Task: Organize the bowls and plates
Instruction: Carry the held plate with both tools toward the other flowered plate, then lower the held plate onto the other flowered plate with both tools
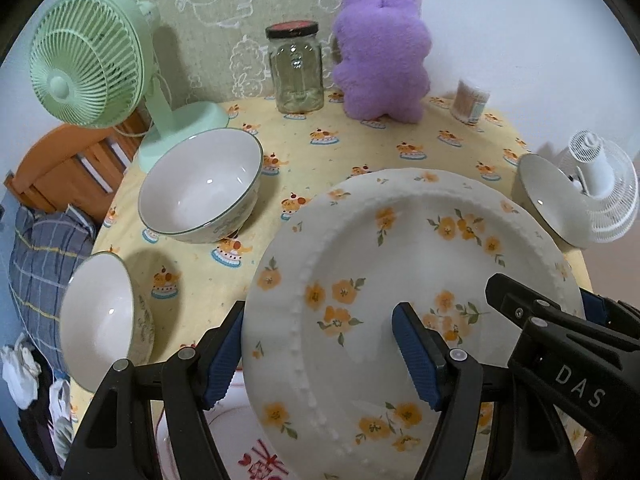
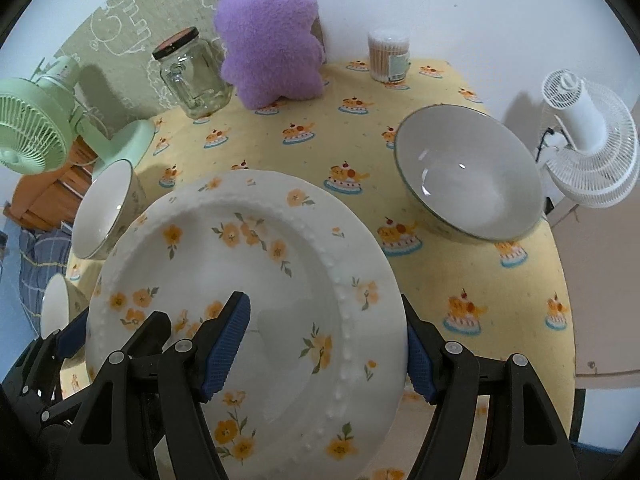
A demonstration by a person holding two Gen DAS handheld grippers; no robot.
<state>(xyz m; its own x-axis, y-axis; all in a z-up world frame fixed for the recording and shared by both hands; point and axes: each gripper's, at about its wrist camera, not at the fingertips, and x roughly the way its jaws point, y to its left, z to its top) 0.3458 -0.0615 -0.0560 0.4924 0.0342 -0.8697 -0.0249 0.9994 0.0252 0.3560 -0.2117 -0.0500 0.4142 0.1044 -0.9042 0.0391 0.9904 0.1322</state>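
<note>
Floral plate [image 1: 400,280] between both grippers' fingers [image 1: 416,356].

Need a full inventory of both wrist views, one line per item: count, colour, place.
floral plate: 1, white with orange flowers, front centre, gripped on both sides
red-print plate: 1, white, under the floral plate
bowls: 3, white; two left, one right
green fan: 1, back left
white fan: 1, right edge
jar: 1, clear, dark lid, back
plush: 1, purple, beside jar
swab tub: 1, clear, back right
tablecloth: 1, yellow
left hand-held gripper: black, blue pads, plate's left rim
right hand-held gripper: same, right rim
</note>
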